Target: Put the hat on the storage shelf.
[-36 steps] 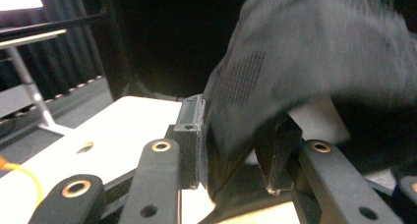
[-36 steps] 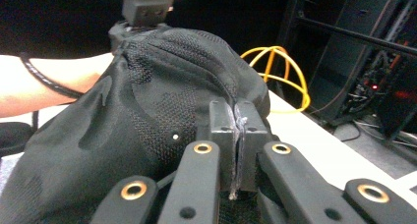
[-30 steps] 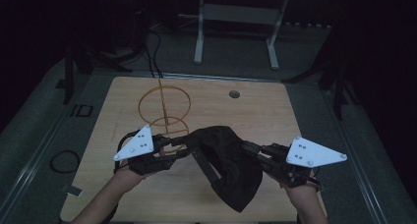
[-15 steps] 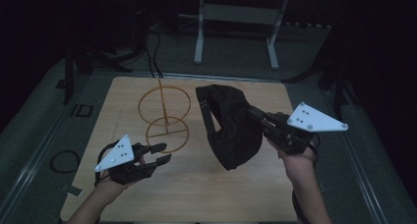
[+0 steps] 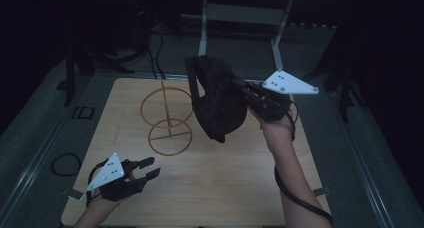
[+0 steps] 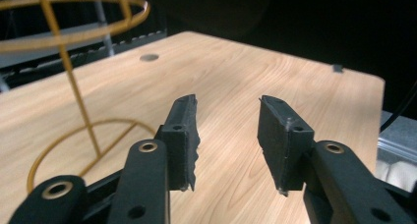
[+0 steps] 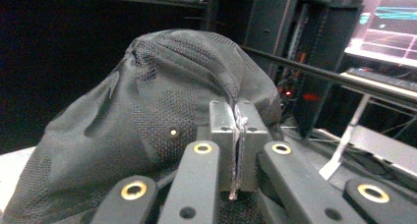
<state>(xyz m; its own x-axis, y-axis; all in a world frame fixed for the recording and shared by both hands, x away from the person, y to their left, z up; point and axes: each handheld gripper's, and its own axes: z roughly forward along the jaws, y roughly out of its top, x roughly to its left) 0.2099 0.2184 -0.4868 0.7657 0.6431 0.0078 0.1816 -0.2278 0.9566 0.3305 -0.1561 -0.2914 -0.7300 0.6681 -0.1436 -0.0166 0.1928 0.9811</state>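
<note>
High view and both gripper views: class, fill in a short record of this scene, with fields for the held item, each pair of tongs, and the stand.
Held item: black cap, lifted above the wooden table
Right tongs: shut on the cap's fabric
Left tongs: open, nothing between them, low over the table
Stand: gold wire stand, upright on the table, bare
</note>
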